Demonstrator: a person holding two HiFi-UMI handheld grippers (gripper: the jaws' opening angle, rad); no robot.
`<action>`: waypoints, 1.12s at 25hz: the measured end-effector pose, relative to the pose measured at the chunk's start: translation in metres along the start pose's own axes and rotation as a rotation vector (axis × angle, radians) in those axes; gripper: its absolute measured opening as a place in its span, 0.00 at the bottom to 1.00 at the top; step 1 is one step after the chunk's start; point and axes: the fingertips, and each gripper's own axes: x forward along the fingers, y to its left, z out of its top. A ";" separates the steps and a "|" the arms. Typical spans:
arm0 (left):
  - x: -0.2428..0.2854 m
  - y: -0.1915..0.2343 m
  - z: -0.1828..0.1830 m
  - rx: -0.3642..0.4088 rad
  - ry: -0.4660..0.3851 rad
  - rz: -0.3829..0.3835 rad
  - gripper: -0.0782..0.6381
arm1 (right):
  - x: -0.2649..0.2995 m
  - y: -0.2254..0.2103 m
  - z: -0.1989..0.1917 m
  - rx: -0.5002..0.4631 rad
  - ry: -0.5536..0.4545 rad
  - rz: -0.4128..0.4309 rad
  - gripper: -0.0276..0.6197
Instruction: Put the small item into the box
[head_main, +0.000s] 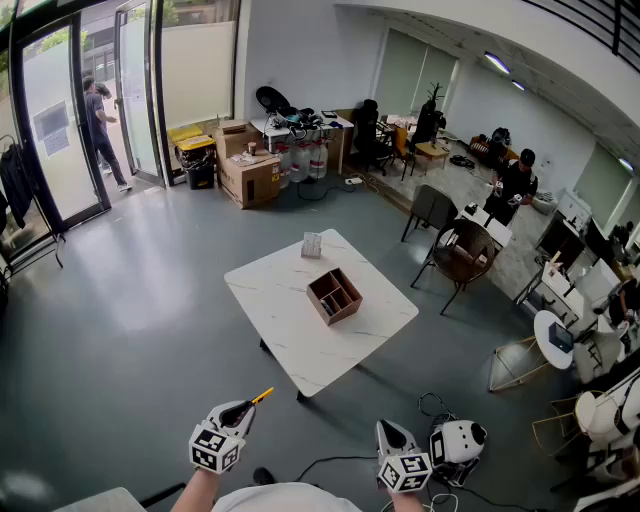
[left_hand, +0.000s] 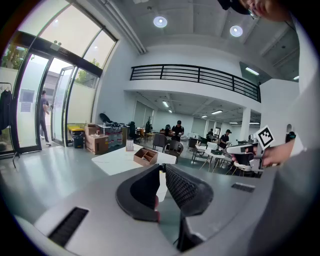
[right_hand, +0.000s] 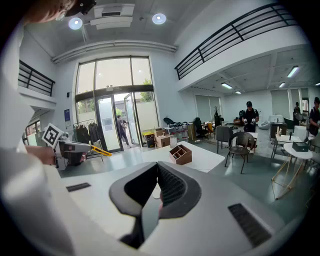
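A brown wooden box (head_main: 334, 296) with open compartments sits near the middle of a white marble table (head_main: 275, 300); it also shows as the box (left_hand: 145, 156) and the box (right_hand: 181, 154). My left gripper (head_main: 245, 407) is low at the left, well short of the table, shut on a thin yellow item (head_main: 262, 396). The yellow item (right_hand: 100, 150) sticks out of the left gripper (right_hand: 86, 146) in the right gripper view. In the left gripper view the jaws of the left gripper (left_hand: 161, 168) meet and hide the item. My right gripper (head_main: 385, 428) is shut and holds nothing; the right gripper (right_hand: 157, 164) points toward the table.
A small white card (head_main: 311, 245) stands at the table's far edge. Dark chairs (head_main: 462, 252) stand to the table's right. A white rounded device (head_main: 458, 440) with cables lies on the floor by my right gripper. Cardboard boxes (head_main: 249, 175) are at the back, and a person (head_main: 101, 130) is by the glass doors.
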 end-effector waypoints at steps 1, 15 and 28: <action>0.000 0.001 0.001 0.000 0.001 0.001 0.17 | 0.000 0.000 0.002 0.000 -0.002 0.001 0.08; 0.003 0.012 0.001 -0.011 0.008 -0.002 0.17 | 0.008 0.007 0.008 -0.003 -0.001 -0.001 0.08; 0.010 0.030 -0.006 -0.008 0.034 -0.040 0.17 | 0.022 0.017 -0.001 0.032 0.025 -0.034 0.08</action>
